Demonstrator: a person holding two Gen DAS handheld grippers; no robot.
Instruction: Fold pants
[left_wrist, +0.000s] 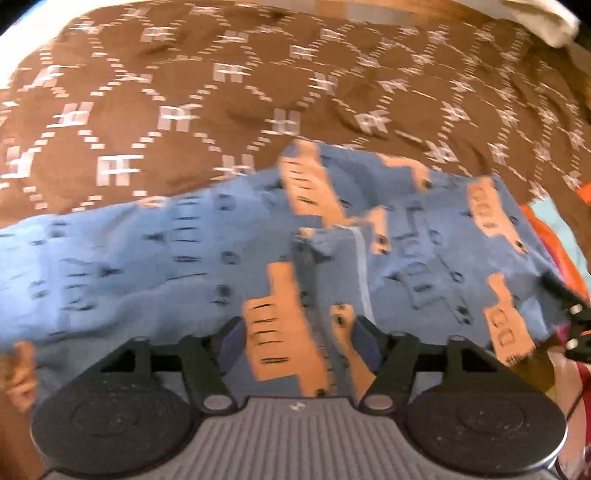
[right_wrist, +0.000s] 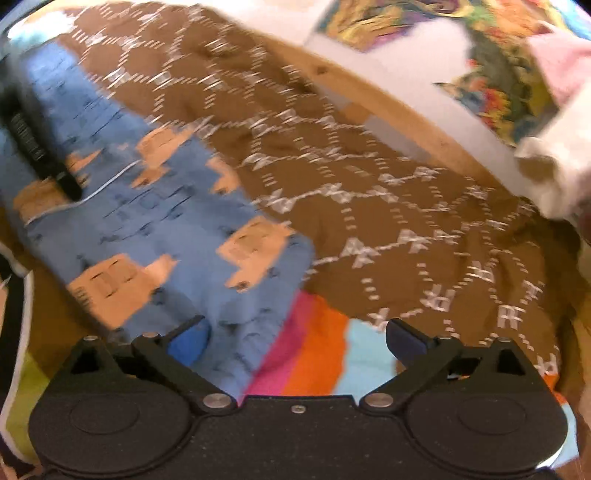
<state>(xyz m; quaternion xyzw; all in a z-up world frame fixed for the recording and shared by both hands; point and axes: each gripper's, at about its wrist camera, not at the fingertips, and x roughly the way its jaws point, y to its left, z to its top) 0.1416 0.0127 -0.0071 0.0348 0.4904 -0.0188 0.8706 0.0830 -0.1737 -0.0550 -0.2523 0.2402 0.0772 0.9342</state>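
Observation:
The blue pants (left_wrist: 155, 266) with orange patches lie across the brown patterned bedspread (left_wrist: 184, 92). My left gripper (left_wrist: 301, 339) is just over them, its jaws part open with cloth between the pads; the blur hides whether they pinch it. In the right wrist view the pants (right_wrist: 147, 221) lie at the left. My right gripper (right_wrist: 295, 338) is open and empty, its left pad (right_wrist: 190, 341) over the pants' near edge. The left gripper's finger (right_wrist: 40, 155) shows as a dark bar over the pants. The right gripper's tip (left_wrist: 574, 332) shows at the pants' right edge.
A striped pink, orange and light-blue cloth (right_wrist: 317, 354) lies under the pants' near end. A wooden bed edge (right_wrist: 388, 107) runs along the far side, with a colourful floral cloth (right_wrist: 491, 85) and a white cloth (right_wrist: 554, 177) beyond. Both views are motion-blurred.

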